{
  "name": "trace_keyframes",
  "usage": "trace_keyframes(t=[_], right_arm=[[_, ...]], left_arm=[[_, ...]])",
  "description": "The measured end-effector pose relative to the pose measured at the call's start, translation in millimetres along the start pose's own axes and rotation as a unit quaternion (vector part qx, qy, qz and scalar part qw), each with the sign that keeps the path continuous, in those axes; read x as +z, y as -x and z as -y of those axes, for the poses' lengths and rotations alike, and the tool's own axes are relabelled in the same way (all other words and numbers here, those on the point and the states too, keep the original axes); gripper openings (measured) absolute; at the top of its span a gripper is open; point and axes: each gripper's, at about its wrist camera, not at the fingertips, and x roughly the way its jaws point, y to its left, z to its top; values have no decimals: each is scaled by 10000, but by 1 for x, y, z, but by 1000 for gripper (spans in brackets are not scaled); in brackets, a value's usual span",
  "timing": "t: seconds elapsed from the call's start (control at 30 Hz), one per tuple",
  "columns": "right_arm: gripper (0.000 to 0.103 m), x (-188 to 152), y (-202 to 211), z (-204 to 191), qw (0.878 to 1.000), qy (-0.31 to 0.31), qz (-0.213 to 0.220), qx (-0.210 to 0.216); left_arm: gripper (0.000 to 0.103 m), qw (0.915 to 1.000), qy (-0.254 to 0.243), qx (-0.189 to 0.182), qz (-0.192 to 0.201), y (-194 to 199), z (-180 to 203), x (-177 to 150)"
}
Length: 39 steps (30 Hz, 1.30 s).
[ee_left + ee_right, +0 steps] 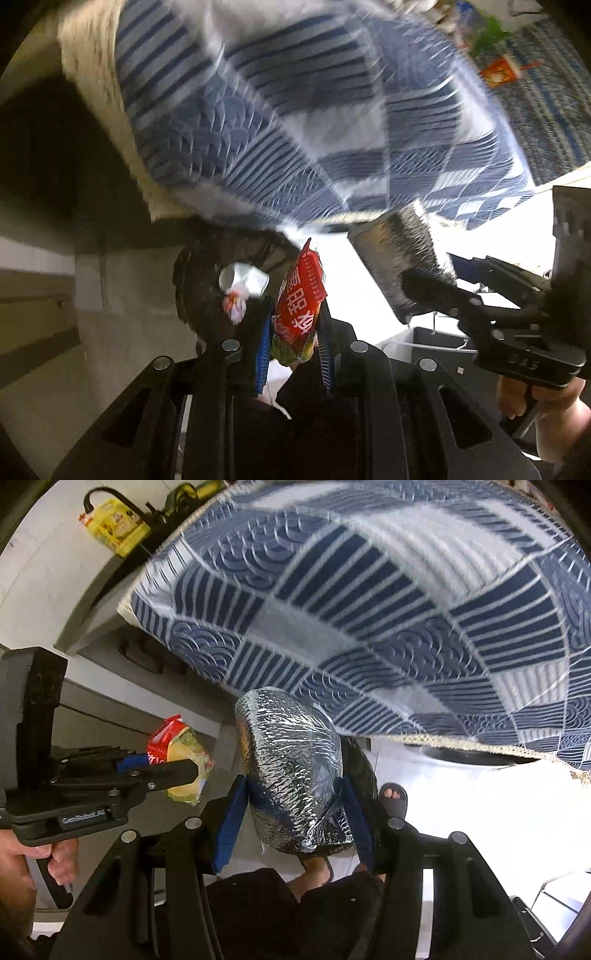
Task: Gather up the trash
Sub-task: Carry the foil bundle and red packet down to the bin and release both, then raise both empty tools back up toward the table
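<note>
Progress: mid-task | left hand-held gripper [295, 328] pinching red snack wrapper [301, 295] | right hand-held gripper [295, 801] clamping foil bag [291, 771] | black bin [207, 280] at 10 o'clock holds 2 scraps | left: drop both, red packet [498, 74] on patterned cloth [277, 110]

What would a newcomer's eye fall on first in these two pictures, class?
The blue-and-white patterned cloth fills the top of both views. Below it, the right gripper clamps a crinkled silver foil bag, and the left gripper pinches a red snack wrapper above a dark bin.
</note>
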Motion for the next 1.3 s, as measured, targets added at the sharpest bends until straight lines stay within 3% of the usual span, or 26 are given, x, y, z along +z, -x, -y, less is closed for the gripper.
trace_keyframes(t=[0.27,0.37,0.7,0.73,0.8,1.3], right_arm=[[53,-11,-36,9,9993,-65,-354,48],[53,-14,-48,12,9987,-131,-476,87],[55,-14,-71,22,9960,-485,-638,388],[62,-13,-73,25,9947,-600,-671,505],[72,-11,-74,33,9910,-875,-653,773],[72,-6,-59,36,9904,-1011,-570,744]], left_arm=[[21,9986,335,125,-400,-42,-23,-16],[21,9968,584,17,-551,-55,-32,-18],[22,9949,708,28,-711,-68,-34,-21],[24,9951,680,61,-710,-67,-32,-21],[49,9948,701,220,-702,-66,-34,-20],[50,9947,865,155,-530,-52,-39,-14]])
